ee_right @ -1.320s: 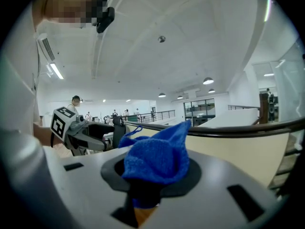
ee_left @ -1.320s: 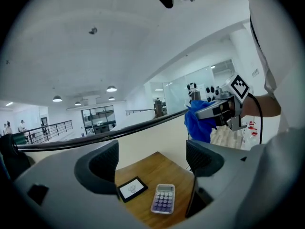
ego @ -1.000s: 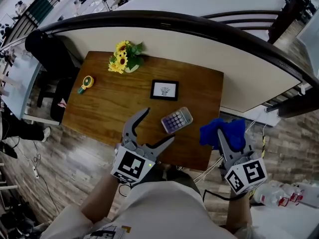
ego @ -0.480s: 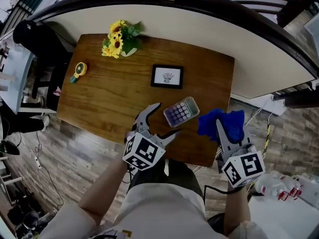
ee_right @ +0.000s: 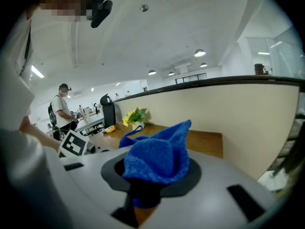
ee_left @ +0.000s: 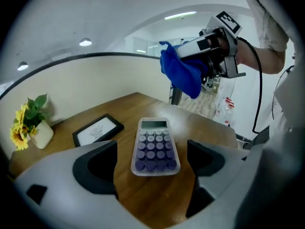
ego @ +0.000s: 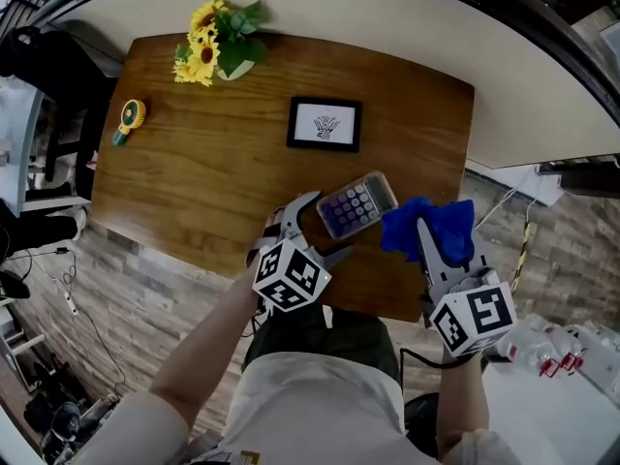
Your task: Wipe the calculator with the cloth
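Purple-keyed clear plastic calculator (ego: 356, 204) lies flat just ahead of spread left tool (ego: 325, 224), probably for bracing. Right tool (ego: 436, 245) pinches bunched blue knitted cloth (ego: 450, 216), poised alongside.

A calculator (ego: 356, 203) is seen lying aslant near the front edge of a wooden table (ego: 194, 182). Just left of it the left gripper (ego: 332, 223) is held with its jaws spread. Just right of it a blue cloth (ego: 448, 223) is bunched at the tip of the right gripper (ego: 426, 231). Beyond the calculator a framed picture (ego: 325, 124) is laid flat. Well to the calculator's far left are yellow flowers (ego: 208, 51) and a small yellow object (ego: 129, 116).
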